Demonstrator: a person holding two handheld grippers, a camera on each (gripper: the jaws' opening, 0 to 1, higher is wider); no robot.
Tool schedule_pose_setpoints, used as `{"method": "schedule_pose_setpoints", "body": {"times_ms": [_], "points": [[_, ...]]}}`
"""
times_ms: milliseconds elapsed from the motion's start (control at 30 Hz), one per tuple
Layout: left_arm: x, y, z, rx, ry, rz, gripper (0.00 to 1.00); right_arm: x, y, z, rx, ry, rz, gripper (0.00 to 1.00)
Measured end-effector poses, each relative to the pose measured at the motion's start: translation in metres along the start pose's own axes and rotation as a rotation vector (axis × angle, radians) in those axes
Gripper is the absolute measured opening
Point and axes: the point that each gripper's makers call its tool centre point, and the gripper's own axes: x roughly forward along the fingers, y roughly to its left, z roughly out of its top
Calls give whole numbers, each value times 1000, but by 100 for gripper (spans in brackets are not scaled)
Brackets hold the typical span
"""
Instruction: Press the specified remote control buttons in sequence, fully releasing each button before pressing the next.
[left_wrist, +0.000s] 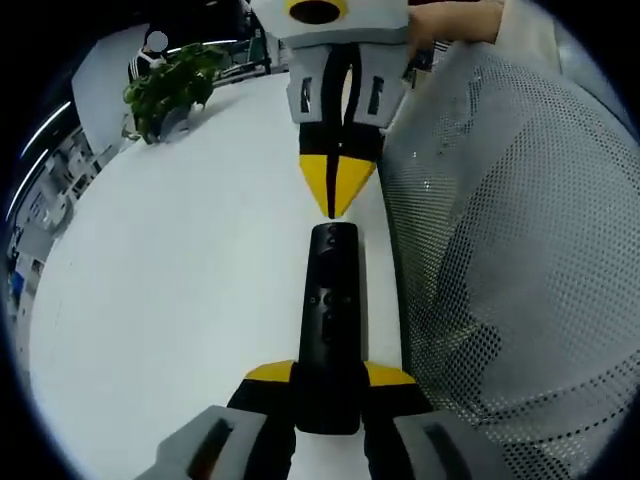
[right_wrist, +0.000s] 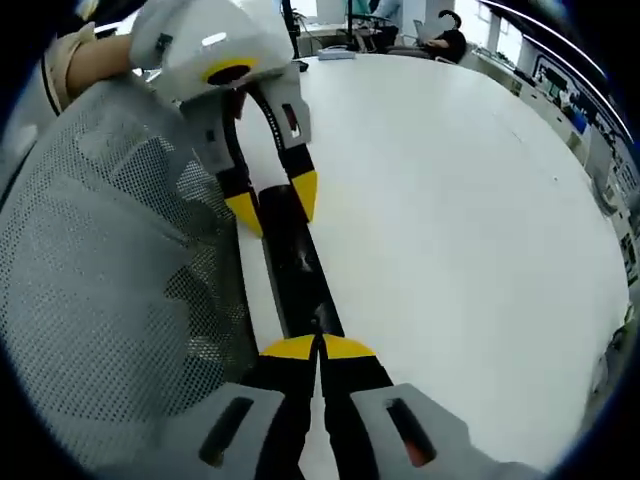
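A black remote control (left_wrist: 328, 300) lies lengthwise on the white table (left_wrist: 180, 280), close to its edge. My left gripper (left_wrist: 330, 375) is shut on the remote's near end, one yellow-tipped finger on each long side. In the right gripper view the left gripper (right_wrist: 274, 203) clamps the far end of the remote (right_wrist: 300, 270). My right gripper (right_wrist: 318, 346) is shut with nothing between its fingers, and its point rests at the remote's end. From the left gripper view, the right gripper (left_wrist: 335, 205) points down at the remote's far tip, touching or just short of it.
A person's torso in white mesh fabric (left_wrist: 500, 260) presses against the table edge right beside the remote; the fabric (right_wrist: 100, 290) also appears in the right gripper view. A potted plant (left_wrist: 170, 90) stands at the table's far side. Wide bare tabletop (right_wrist: 460, 220) stretches away from the remote.
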Motion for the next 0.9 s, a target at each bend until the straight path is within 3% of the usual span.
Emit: {"method": "schedule_pose_setpoints", "body": {"times_ms": [67,233,267,367,467,700,733,800,900], "points": [[0,0,0,-3,-2,0,24,5,1,-5,-26,22,-7,0],[1,0,0,0,-2,-1,24,2,0,-3,-34,-6,-7,0],[1,0,0,0,1,-1,24,2,0,-2,-94,-16,-10,0],[1,0,0,3,4,-1,24,3,1,-2,-157,-7,-32,0],[1,0,1,-3,2,-2,24,4,4,-1,-392,44,-66,0],[1,0,2,14,7,0,24,6,9,4,-607,83,-115,0],[1,0,2,13,9,0,24,5,8,3,-570,93,-109,0],[2,0,2,2,20,-1,24,5,7,2,-387,49,-74,0],[2,0,1,-14,17,3,24,4,4,3,-226,-39,-24,0]]}}
